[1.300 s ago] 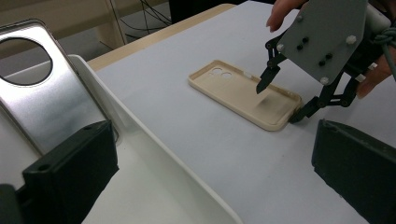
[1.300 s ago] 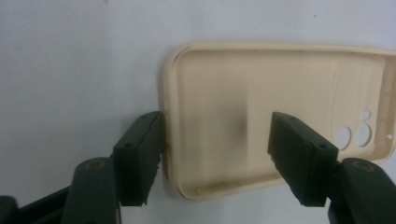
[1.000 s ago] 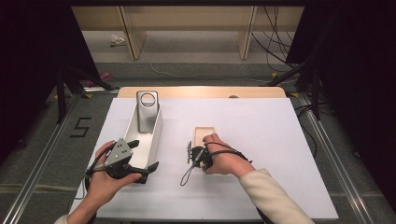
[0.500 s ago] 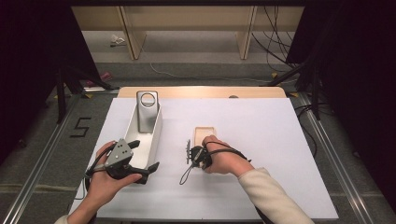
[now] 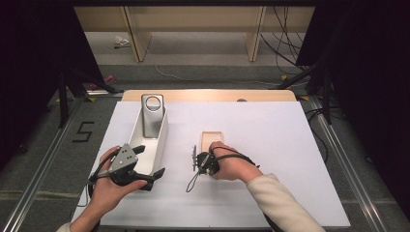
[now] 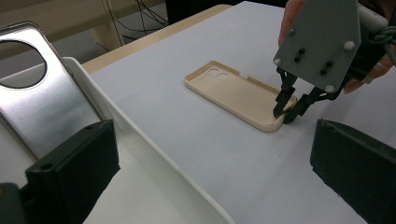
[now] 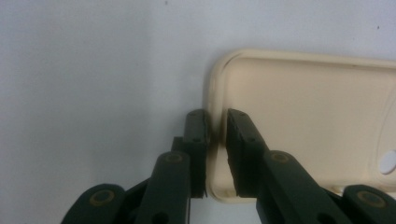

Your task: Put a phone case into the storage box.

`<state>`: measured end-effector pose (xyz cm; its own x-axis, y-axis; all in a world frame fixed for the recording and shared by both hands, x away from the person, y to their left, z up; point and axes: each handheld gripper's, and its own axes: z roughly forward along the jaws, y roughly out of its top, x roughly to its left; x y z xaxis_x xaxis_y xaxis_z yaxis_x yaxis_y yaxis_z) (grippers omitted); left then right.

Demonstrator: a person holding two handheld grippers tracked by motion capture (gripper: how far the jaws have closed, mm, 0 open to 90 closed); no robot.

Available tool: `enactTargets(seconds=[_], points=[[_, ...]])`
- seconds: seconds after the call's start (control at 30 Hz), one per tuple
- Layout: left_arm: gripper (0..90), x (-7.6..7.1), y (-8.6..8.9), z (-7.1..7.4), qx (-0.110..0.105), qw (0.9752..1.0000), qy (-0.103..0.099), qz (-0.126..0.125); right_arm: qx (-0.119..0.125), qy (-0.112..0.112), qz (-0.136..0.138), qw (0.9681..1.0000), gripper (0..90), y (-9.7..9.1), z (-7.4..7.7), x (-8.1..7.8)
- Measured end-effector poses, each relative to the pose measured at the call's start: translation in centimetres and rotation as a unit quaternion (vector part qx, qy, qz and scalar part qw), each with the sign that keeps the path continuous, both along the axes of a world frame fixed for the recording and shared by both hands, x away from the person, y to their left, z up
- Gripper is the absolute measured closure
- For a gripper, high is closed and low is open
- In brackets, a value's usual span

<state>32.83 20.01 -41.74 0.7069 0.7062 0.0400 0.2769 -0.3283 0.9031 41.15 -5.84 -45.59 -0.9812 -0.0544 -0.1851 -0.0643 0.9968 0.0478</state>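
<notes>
On white table (image 5: 290, 145) — right hand-held gripper (image 7: 216, 135) pinching near rim of beige phone case (image 7: 303, 116).

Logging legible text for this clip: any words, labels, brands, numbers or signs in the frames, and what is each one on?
"5": a dark numeral marked on the grey floor left of the table, read in the high view.
No other text: the beige phone case, the white tray, the metal plate with the round hole and both tools show no readable print or brand.
</notes>
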Motion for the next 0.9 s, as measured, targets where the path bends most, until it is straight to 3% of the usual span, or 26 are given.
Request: enactTargets(seconds=[0.9], points=[[1.1, -0.04, -0.08, -0.03, -0.002, 1.0000, 0.001, -0.002, 0.002, -0.001, 0.001, 1.0000, 87.3, -0.06, 0.07, -0.39]])
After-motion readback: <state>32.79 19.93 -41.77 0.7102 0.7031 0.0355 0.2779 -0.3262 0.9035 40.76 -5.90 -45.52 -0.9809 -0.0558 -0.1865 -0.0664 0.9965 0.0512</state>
